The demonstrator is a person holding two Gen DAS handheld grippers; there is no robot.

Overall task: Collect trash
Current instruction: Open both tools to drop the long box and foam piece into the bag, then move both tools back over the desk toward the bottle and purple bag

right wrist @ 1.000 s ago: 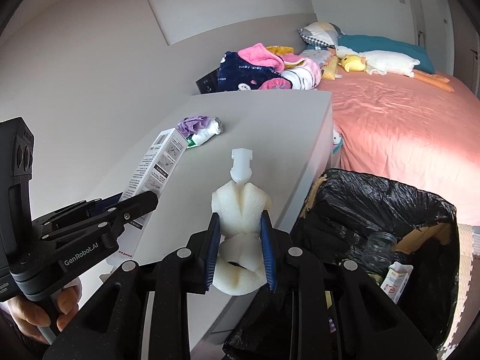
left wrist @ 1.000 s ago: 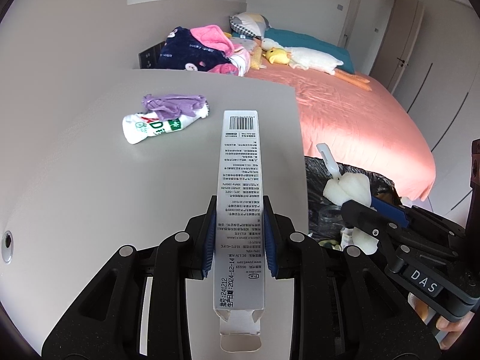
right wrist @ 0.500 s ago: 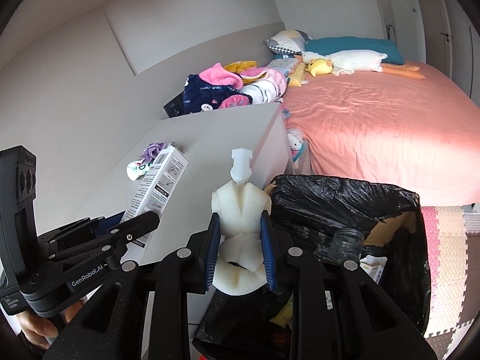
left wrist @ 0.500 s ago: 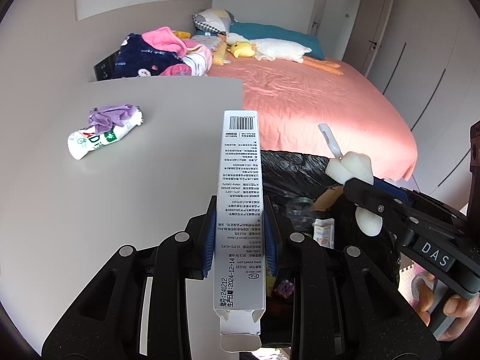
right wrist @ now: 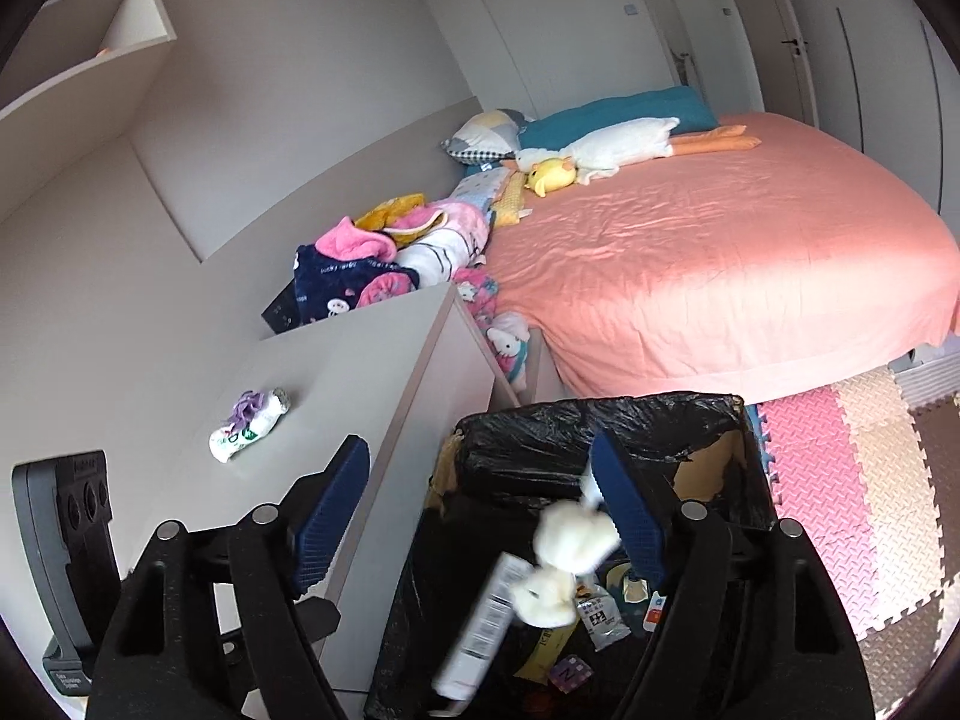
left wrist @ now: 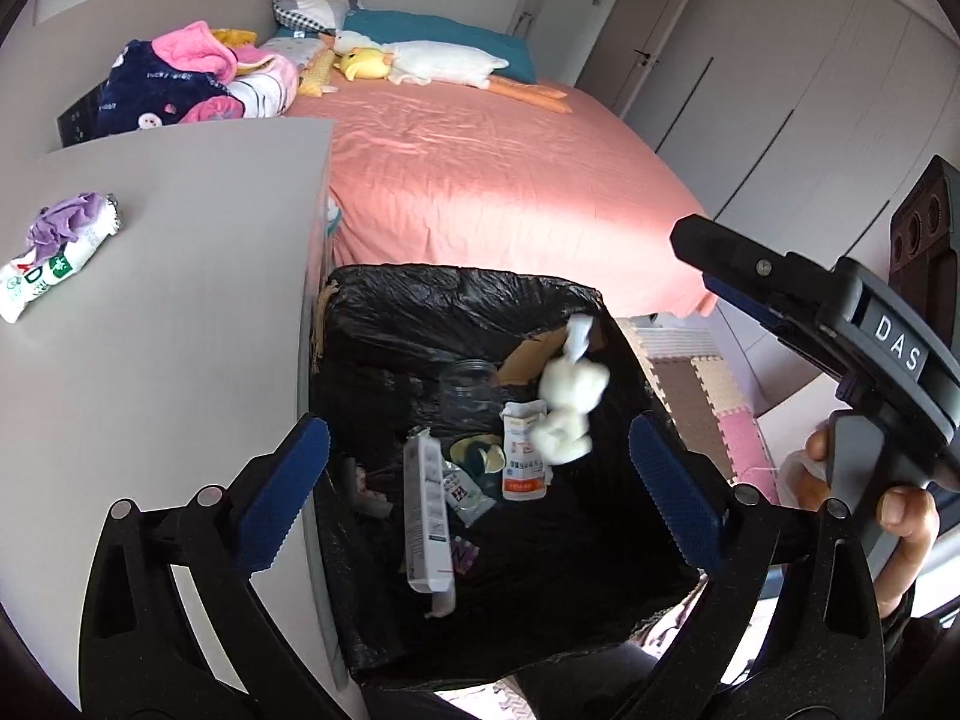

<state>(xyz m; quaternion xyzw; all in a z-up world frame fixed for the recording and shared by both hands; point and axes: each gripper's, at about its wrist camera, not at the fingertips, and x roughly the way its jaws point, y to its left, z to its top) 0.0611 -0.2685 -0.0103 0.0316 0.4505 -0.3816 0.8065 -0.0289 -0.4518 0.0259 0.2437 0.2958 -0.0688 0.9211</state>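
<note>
Both grippers, left (left wrist: 477,492) and right (right wrist: 480,516), spread wide and empty above the black-lined bin (left wrist: 456,294), long carton (left wrist: 426,516) and white foam piece (left wrist: 567,414) dropping inside, crumpled wrapper (left wrist: 54,252) left on the tabletop (left wrist: 180,300).

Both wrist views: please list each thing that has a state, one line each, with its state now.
left gripper: open, holding nothing
right gripper: open, holding nothing
white foam piece: loose, inside the bin opening
long white box: loose, in the bin
trash bin: open, black liner, partly filled
crumpled packet with purple wrapper: lying on the table
</note>
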